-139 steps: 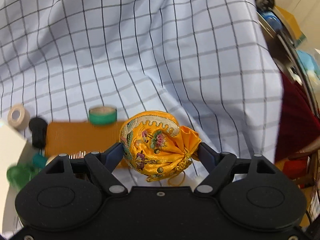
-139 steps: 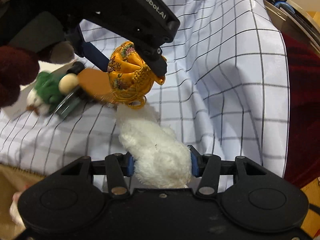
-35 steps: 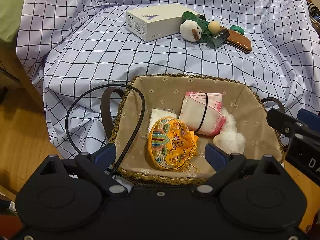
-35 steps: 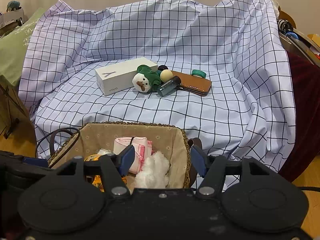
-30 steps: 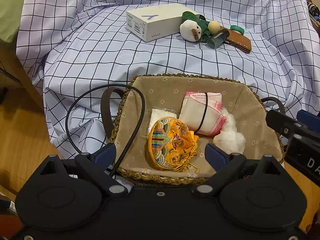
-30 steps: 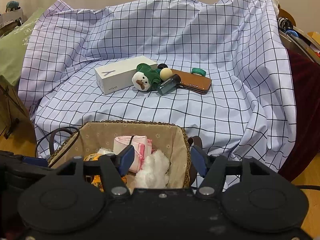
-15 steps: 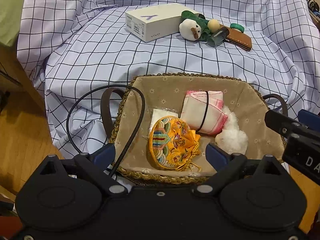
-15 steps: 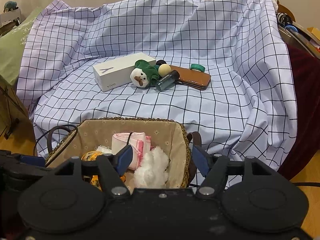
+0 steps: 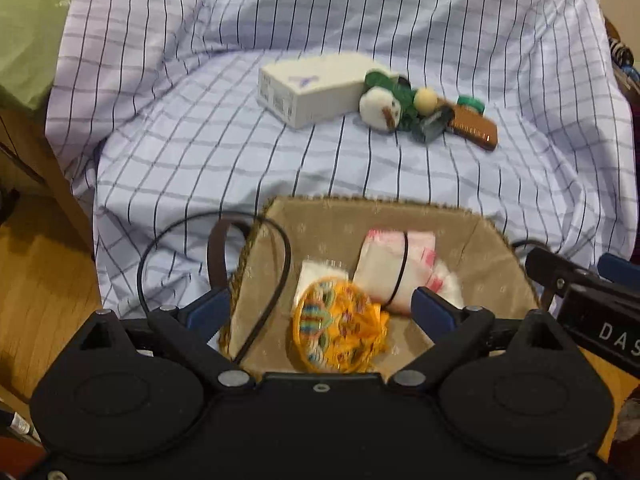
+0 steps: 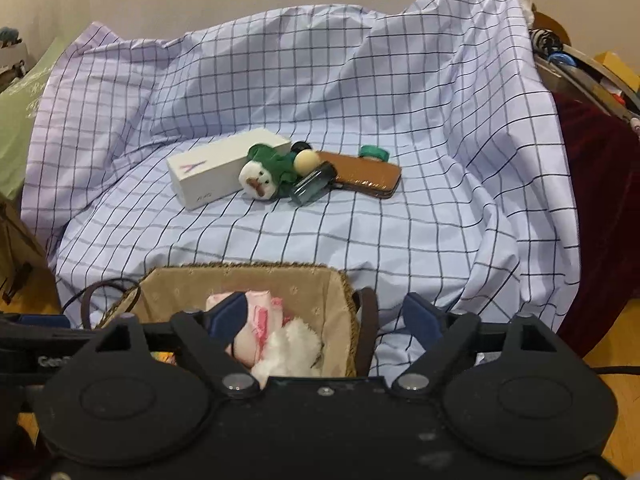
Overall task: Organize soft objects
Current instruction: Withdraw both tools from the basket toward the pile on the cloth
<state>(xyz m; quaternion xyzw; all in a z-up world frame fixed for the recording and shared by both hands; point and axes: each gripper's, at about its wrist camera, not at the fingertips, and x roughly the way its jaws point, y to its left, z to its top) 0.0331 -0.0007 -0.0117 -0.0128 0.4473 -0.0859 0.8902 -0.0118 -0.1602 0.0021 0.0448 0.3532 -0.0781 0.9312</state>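
Both grippers hang wide open and empty over the woven fabric-lined basket (image 9: 496,272).

Inside it, the orange embroidered pouch (image 9: 340,326) sits by the near rim between the left gripper (image 9: 320,310) fingers; pink-white folded cloth (image 9: 394,268) and white fluffy toy (image 10: 294,346) lie under the right gripper (image 10: 324,316); a green-hooded plush (image 10: 264,174) remains on the checked sheet (image 10: 360,232).

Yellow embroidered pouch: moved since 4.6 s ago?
Yes. The yellow embroidered pouch, then clamped in the left tool above the checked sheet, now lies in the woven basket.
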